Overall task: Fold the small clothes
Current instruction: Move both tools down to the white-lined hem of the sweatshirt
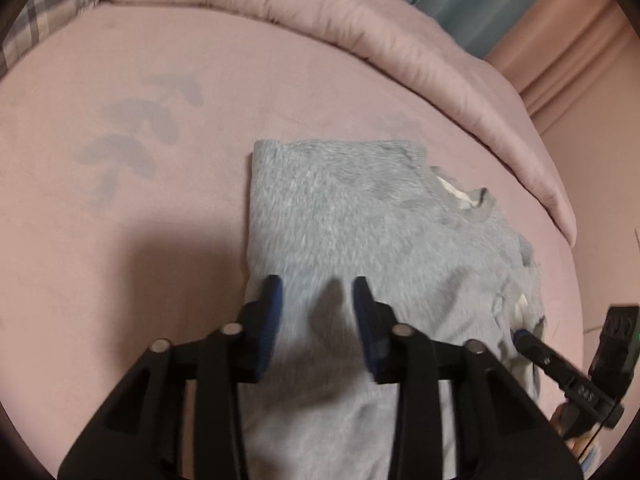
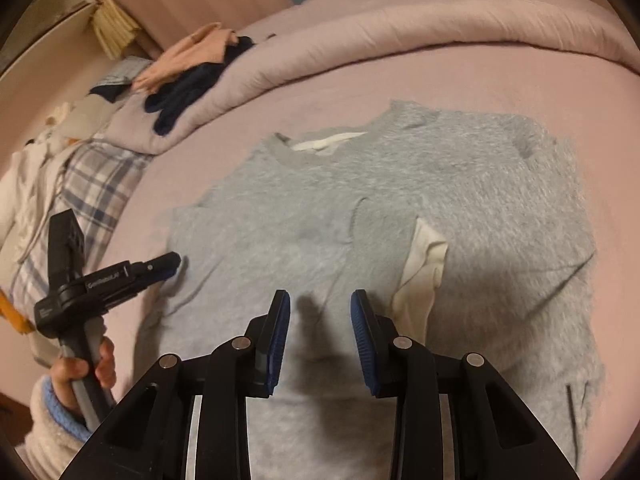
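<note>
A small grey fuzzy sweater (image 1: 360,216) lies flat on the pink bed sheet (image 1: 120,240), partly folded, with its neckline (image 2: 316,144) toward the duvet and a white lining flap (image 2: 424,264) showing. My left gripper (image 1: 318,288) is open and empty, hovering over the sweater's near left part. My right gripper (image 2: 320,300) is open and empty over the sweater's lower middle. The left gripper also shows in the right wrist view (image 2: 172,260) at the sweater's left edge. The right gripper's tip shows in the left wrist view (image 1: 520,336) at the sweater's right edge.
A rolled pink duvet (image 2: 400,28) runs along the far side of the bed. A pile of other clothes (image 2: 188,72), peach and navy, lies on it. A plaid pillow (image 2: 96,184) and white garments (image 2: 28,184) sit at the left. Curtains (image 1: 560,60) hang beyond.
</note>
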Tool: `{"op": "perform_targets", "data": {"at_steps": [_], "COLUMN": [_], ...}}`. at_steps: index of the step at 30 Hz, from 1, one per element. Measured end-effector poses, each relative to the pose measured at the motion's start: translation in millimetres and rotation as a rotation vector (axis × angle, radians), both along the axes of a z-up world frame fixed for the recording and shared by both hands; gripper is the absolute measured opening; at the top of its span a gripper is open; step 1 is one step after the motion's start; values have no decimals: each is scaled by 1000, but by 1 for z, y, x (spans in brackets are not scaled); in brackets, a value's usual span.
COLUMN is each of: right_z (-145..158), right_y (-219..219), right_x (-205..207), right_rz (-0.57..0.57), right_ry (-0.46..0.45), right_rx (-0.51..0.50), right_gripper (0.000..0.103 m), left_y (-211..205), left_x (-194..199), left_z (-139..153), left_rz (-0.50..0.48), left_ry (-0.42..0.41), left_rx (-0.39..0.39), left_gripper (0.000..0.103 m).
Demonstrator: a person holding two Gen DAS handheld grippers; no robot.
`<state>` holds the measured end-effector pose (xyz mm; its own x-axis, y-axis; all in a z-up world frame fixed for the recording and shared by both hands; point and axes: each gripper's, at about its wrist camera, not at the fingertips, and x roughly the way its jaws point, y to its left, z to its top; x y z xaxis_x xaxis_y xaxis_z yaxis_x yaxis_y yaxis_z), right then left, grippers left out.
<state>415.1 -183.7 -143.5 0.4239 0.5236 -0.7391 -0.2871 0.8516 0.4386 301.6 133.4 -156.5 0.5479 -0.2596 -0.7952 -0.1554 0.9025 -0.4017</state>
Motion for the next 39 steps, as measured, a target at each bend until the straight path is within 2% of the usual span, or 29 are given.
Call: {"op": "perform_targets", "data": {"at_steps": [1,4,6,9,11,16,18,20,23,25,28,29,32,39], "right_z": [-2,-18,-15,-2,7,17,16,17,18,19,17,16,11,-13], "right_y": [4,12,10,5,0,-28,-40,-45,-60,-71,-87,-92,-103,-123], "right_x": [-2,-2,-3,-15,-29,-75,-94,-105,-123,-134,-145,-148,-162,-190], "right_rz": [6,15,-1,-6,1,-17,-33,-51,-79,-107,-146,-159,-193,-237], "right_ry": [0,19,17,29,10,-12,-15,-10,1,-2,12,18,33,114], "right_rx": [-11,-81,-73,-54,-65,-83,-84,-78,-51,-41,-16,-5,5,56], "right_gripper": [35,35,35,35,36,45,50,51,51,52,62,62,62,62], "left_y": [-2,-10,-12,-10,-9,-8,-5,-3,1,3,7,7,7,-8], "left_x": [-8,-15,-21,-41,-63,-127,-153,-172,-197,-208,-223,-228,-241,-254], "left_z": [1,-17,-25,-11,2,28,33,35,35,32,23,20,7,-12], "left_rz": [-8,-31,-35,-30,-28,-19,-9,1,29,39,72,78,96,78], "left_ry": [-9,46,78,49,6,-77,-98,-114,-123,-100,-84,-78,-42,21], "left_rx": [6,87,118,78,79,91,80,61,14,-16,-43,-58,-144,-181], "left_gripper": [57,57,56,56,61,80,93,101,102,102,102,102,102,102]}}
